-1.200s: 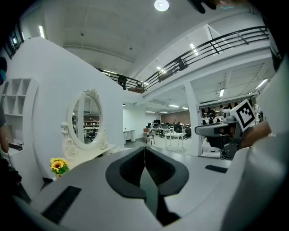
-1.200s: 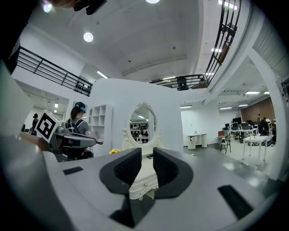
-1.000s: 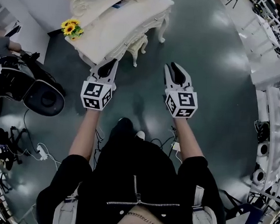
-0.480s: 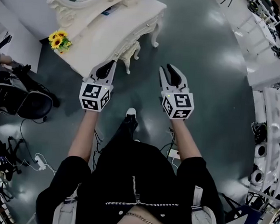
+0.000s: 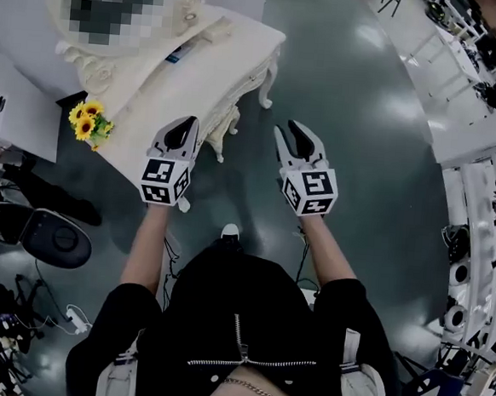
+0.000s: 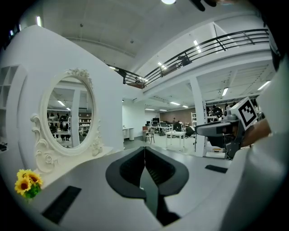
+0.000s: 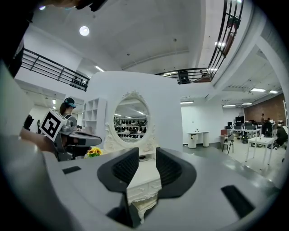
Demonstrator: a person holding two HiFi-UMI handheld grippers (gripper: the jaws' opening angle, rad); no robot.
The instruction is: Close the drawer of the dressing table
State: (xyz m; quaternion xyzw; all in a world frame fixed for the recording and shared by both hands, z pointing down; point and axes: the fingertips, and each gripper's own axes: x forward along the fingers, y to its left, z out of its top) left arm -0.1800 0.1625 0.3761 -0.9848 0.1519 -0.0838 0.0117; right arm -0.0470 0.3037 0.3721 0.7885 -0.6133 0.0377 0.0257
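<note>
Glossy grey floor (image 5: 362, 159), dressing table (image 5: 199, 61) front hidden overhead, left claw (image 5: 184, 121) closed, empty, right claw (image 5: 288, 126) just been opening, empty

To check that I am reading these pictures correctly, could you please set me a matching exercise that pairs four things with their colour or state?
Things:
1. left tool
2. right tool
3. flowers
4. dressing table

Colour or state:
A. cream-white
B. jaws apart
C. yellow
D. jaws together

Pairs: 1-D; 2-B; 3-C; 4-A.

The right tool's jaws have just been opening, with nothing held between them.
</note>
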